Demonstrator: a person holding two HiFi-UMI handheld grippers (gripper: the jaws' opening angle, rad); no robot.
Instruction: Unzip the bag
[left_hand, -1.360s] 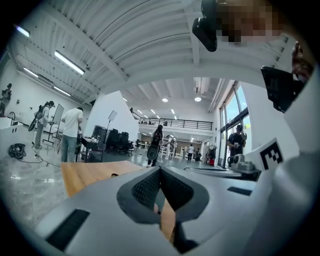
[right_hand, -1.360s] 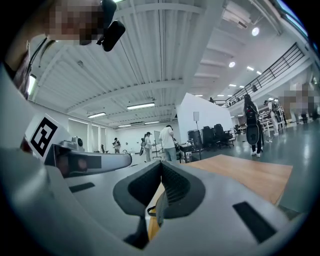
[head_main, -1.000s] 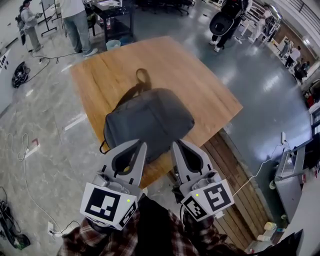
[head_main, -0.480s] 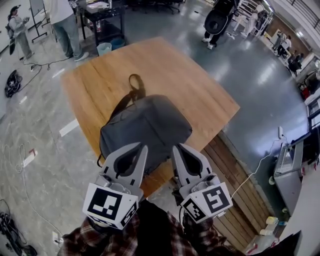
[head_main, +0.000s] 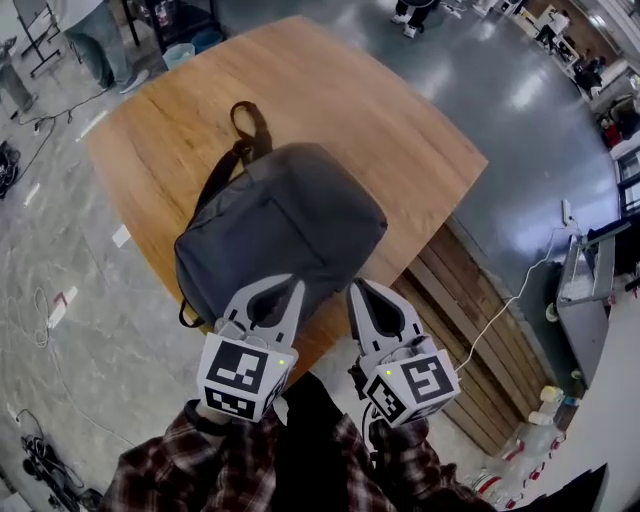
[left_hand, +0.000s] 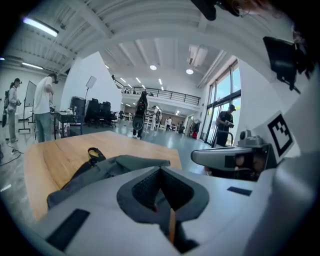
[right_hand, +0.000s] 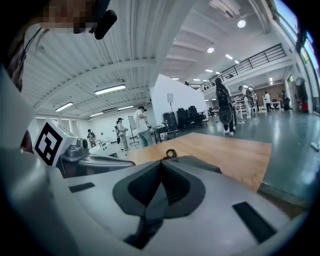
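- Head view puts the bag (head_main: 285, 225) flat on the desk (head_main: 400, 130), directly ahead of both sets of jaws. Its carry loop (head_main: 245, 115) is at the end farthest from them.
- On the left gripper (head_main: 292, 286) the jaws are pressed together with nothing between them. Their tips sit over the bag's near edge; whether they touch the fabric I cannot tell.
- On the right gripper (head_main: 357, 288) the jaws are likewise closed tip to tip and empty. It is just beside the left one, at the bag's near right corner.
- Both gripper views look over the closed tips along the bag's grey top towards the loop. No zip pull can be made out in any view.
- The step in hand looks like the approach, with the unzipping not yet begun.
- To do it well, find the pull tab first, probably along a side seam, before committing either gripper.
- Part both sets of jaws before reaching in.
- Use one pair to pinch the fabric just behind the slider, so the soft bag cannot bunch or slide on the desk.
- Clamp the other pair squarely on the tab and draw it along the line of the teeth, not upward.
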